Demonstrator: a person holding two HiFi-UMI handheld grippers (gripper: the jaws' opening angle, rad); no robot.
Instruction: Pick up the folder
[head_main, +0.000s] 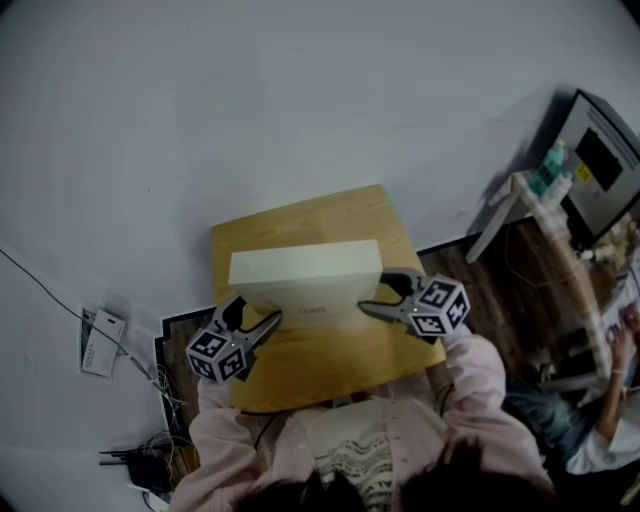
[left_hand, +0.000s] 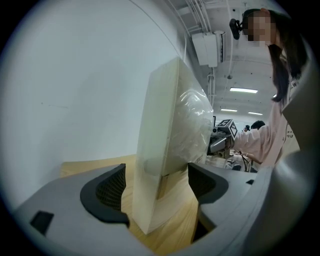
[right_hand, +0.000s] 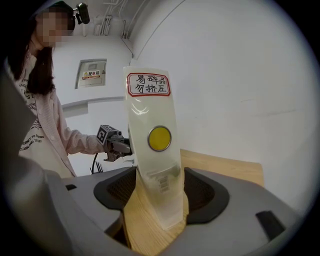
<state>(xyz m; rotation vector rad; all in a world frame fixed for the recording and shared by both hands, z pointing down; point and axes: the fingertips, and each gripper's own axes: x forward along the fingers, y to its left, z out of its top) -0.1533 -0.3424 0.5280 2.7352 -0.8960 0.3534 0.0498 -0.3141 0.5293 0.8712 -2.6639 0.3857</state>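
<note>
A white box folder (head_main: 305, 272) stands upright on its long edge on a small wooden table (head_main: 300, 360). My left gripper (head_main: 255, 318) is at the folder's left end and my right gripper (head_main: 385, 295) at its right end. In the left gripper view the folder's end (left_hand: 165, 125) stands between the open jaws of the left gripper (left_hand: 155, 187), with a gap to each pad. In the right gripper view the spine (right_hand: 152, 165), which bears a yellow dot (right_hand: 159, 138) and a red-bordered label (right_hand: 148, 84), stands between the open jaws of the right gripper (right_hand: 160, 190).
A white wall rises close behind the table. On the floor at the left lie cables and a white box (head_main: 103, 342). At the right are a desk with bottles (head_main: 548, 180), a monitor (head_main: 600, 165) and a seated person (head_main: 610, 400).
</note>
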